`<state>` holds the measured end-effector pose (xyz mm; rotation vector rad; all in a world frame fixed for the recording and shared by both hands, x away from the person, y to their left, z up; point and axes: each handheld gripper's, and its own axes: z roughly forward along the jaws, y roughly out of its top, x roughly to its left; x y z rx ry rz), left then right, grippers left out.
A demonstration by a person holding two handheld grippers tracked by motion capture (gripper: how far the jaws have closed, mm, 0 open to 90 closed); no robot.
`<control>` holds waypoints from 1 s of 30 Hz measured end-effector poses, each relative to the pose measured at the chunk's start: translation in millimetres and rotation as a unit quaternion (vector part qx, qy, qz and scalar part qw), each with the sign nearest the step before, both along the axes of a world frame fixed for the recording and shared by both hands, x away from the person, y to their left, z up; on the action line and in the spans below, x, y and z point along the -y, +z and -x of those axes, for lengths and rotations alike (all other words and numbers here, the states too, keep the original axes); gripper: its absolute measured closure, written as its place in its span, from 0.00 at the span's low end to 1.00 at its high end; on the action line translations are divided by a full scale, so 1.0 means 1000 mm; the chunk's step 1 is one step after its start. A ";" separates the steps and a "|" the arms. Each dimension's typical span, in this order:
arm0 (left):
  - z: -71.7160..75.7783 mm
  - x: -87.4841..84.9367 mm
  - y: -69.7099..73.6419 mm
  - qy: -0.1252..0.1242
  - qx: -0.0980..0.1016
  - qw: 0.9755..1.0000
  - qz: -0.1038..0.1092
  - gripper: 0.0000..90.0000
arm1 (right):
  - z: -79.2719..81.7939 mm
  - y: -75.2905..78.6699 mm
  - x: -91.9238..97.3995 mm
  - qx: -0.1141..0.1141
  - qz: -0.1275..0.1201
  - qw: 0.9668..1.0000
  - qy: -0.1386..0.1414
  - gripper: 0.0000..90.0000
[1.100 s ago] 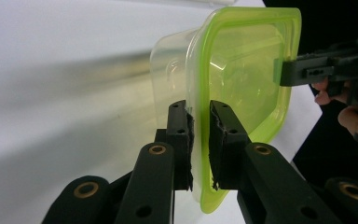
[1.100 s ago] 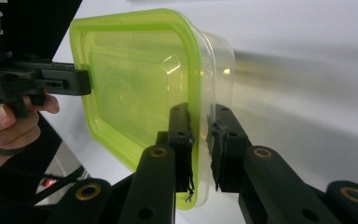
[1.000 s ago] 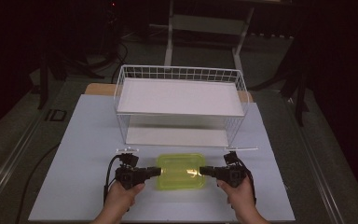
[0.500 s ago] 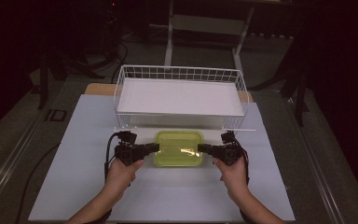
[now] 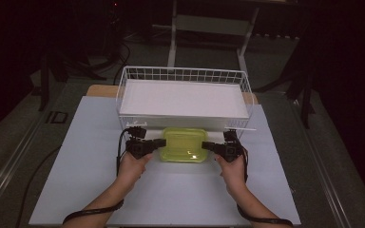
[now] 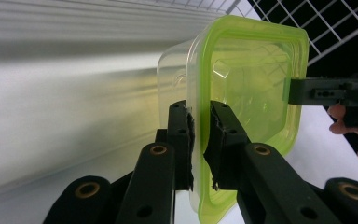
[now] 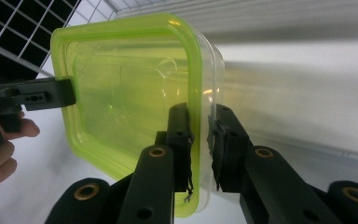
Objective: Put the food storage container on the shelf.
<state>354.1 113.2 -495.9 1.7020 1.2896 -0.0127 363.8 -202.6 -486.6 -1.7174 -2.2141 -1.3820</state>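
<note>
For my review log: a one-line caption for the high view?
Both grippers clamp a green-lidded container by its ends, beside the wire basket.

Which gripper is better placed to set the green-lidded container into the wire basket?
Neither alone: left gripper and right gripper each clamp an opposite rim of the container, just before the basket.

Box (image 5: 184,144) carried toward 12 o'clock, from table's near middle to just beside basket (image 5: 183,97) front. Left gripper (image 5: 160,142) and right gripper (image 5: 205,145) moved with it.
</note>
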 end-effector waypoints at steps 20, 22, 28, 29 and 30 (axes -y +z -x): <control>-0.021 0.004 -0.016 0.004 -0.001 1.000 0.013 0.88 | -0.019 -0.010 0.001 0.020 0.020 0.999 -0.020 0.87; -0.022 0.005 -0.017 0.008 0.006 1.000 0.014 0.87 | -0.019 -0.011 0.001 0.024 0.020 0.999 -0.022 0.87; -0.025 0.003 -0.023 0.010 0.025 0.999 0.027 0.84 | -0.023 -0.011 -0.001 0.043 0.033 0.998 -0.025 0.85; -0.026 0.003 -0.025 0.012 0.031 0.999 0.029 0.83 | -0.023 -0.011 -0.001 0.046 0.032 0.998 -0.027 0.84; -0.026 0.003 -0.025 0.013 0.037 0.999 0.025 0.82 | -0.024 -0.012 -0.002 0.048 0.031 0.998 -0.029 0.83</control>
